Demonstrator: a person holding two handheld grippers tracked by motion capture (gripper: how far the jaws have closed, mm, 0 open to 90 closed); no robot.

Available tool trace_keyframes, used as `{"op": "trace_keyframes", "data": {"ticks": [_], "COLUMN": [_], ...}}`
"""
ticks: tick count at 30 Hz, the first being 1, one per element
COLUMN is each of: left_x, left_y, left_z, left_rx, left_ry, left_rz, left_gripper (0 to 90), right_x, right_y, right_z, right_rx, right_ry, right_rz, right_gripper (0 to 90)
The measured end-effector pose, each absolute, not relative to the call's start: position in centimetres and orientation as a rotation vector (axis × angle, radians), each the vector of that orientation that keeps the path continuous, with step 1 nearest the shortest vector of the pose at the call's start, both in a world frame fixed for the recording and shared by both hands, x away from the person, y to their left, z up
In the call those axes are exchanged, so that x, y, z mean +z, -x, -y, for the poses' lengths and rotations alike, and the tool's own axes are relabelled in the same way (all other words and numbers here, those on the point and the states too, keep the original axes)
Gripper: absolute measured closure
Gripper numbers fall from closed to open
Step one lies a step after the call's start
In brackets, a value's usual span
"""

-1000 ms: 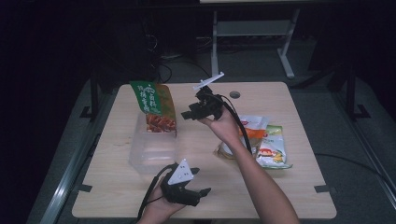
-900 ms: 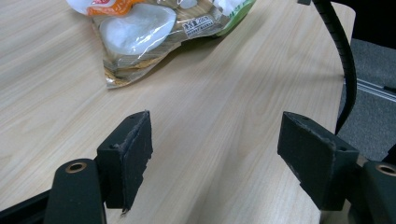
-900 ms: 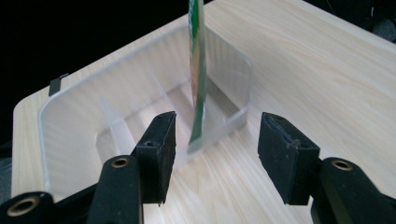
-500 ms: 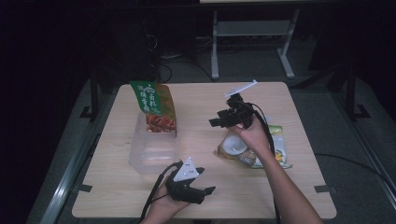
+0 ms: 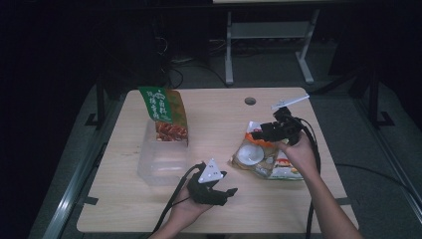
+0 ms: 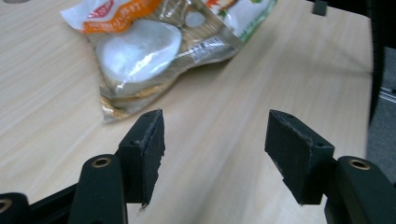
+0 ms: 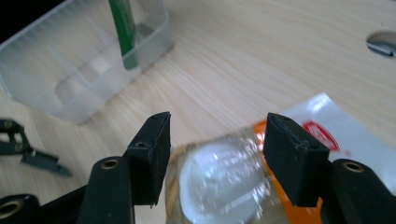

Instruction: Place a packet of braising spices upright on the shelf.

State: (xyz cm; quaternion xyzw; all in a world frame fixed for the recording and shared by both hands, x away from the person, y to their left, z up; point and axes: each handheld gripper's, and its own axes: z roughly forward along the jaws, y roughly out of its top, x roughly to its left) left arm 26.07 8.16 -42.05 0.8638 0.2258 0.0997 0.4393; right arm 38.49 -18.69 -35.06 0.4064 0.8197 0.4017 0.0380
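The snack packet [image 5: 263,157] lay flat on the table [image 5: 219,114], right of centre in the high view. The right gripper [image 5: 263,133] hovered at its upper edge, fingers spread, opening, grasping nothing. The left gripper [image 5: 225,194], lower centre, had empty fingers, apart though narrowing.

Left: your left gripper [image 5: 219,191] lay near the table's front edge, jaws apart, just been closing, nothing between | Right: your right gripper [image 5: 256,133] hovered toward the right edge, jaws apart, just been opening.
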Motion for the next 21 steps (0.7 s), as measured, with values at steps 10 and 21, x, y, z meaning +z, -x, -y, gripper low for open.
{"op": "trace_keyframes", "data": {"ticks": [10, 21], "left_x": [-42.3, -43.4], "left_y": [-28.0, -31.0], "left_z": [-6.3, -4.4], "left_rx": [0.28, 0.295], "left_ry": [-2.139, -2.155], "left_rz": [-0.596, -0.658], "left_gripper": [47.1, 64.3], "right_x": [-36.4, -38.6], "right_y": [-37.6, -37.9], "right_z": [22.0, 24.7], "right_rx": [1.199, 1.129], "right_ry": [-1.315, -1.449], "right_rz": [-2.478, -2.473], "right_gripper": [39.7, 36.9]}}
